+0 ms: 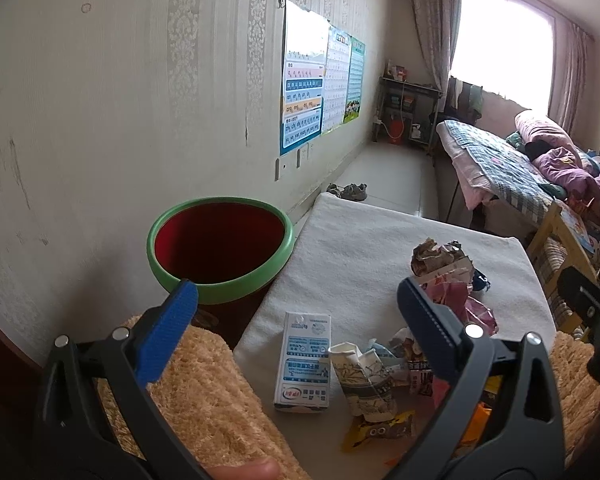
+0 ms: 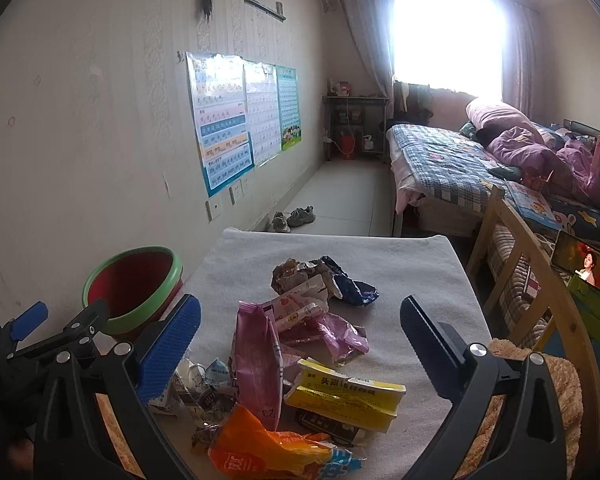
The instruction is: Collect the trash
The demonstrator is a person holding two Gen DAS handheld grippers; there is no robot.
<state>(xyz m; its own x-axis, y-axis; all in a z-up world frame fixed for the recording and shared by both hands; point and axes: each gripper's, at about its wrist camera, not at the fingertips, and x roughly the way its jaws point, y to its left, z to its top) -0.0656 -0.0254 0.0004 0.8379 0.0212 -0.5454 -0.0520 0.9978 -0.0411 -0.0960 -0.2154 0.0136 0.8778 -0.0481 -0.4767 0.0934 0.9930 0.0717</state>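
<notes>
Item 1, lower left of the left wrist view: bin (image 1: 220,248), green rim, red inside, mouth up and beside the table (image 1: 340,248); I judge it stands there to take the trash. Its base is hidden.

Item 2, left gripper (image 1: 296,312): jaws spread wide, empty, hovering near the milk carton (image 1: 304,364), which lies flat at lower centre.

Item 3, crushed paper cup (image 1: 364,380), just right of the carton; its print is hard to read.

Item 4, right wrist view, centre: trash pile on the white cloth, including pink wrapper (image 2: 260,364), yellow packet (image 2: 348,396), orange bag (image 2: 268,448) cut off at the bottom edge.

Item 5, right gripper (image 2: 300,320): wide open, holding nothing, framing the pile, which I take as readiness to pick.
</notes>
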